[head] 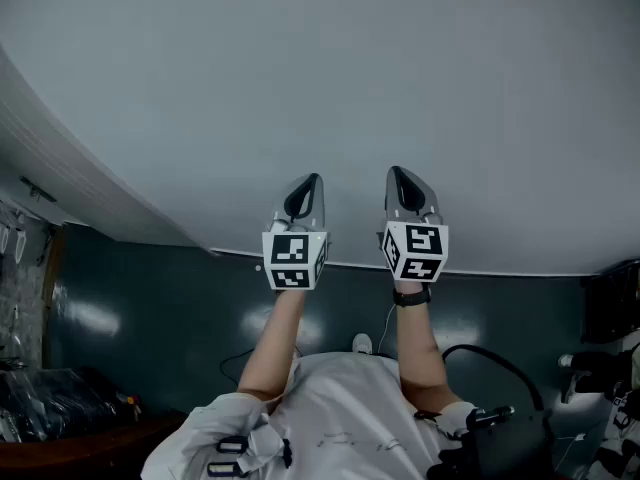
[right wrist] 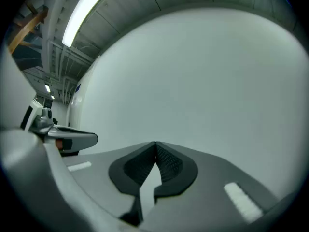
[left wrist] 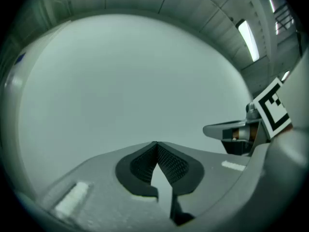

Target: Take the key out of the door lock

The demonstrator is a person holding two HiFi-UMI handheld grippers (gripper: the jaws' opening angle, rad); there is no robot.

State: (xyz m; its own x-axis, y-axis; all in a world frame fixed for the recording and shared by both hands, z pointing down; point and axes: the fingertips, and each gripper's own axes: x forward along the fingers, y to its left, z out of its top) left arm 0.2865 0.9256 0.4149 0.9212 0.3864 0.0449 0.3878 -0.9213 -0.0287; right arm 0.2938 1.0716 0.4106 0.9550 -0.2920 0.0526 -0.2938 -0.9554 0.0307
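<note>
No key, lock or door shows in any view. In the head view both grippers are held up side by side against a plain pale wall (head: 330, 78). My left gripper (head: 308, 180) points upward, its marker cube below it, jaws shut on nothing. My right gripper (head: 397, 173) stands next to it, likewise shut and empty. In the left gripper view the fingertips (left wrist: 156, 144) meet in front of the blank wall, and the right gripper's side (left wrist: 241, 132) shows at the right. In the right gripper view the tips (right wrist: 155, 144) also meet, with the left gripper (right wrist: 72, 140) at the left.
Below the grippers are the person's forearms and white shirt (head: 330, 418). The dark glossy floor (head: 150, 308) lies beneath the wall. Dark clutter sits at the lower left (head: 50, 398) and black gear at the lower right (head: 560, 408). A ceiling light strip (right wrist: 84, 13) shows overhead.
</note>
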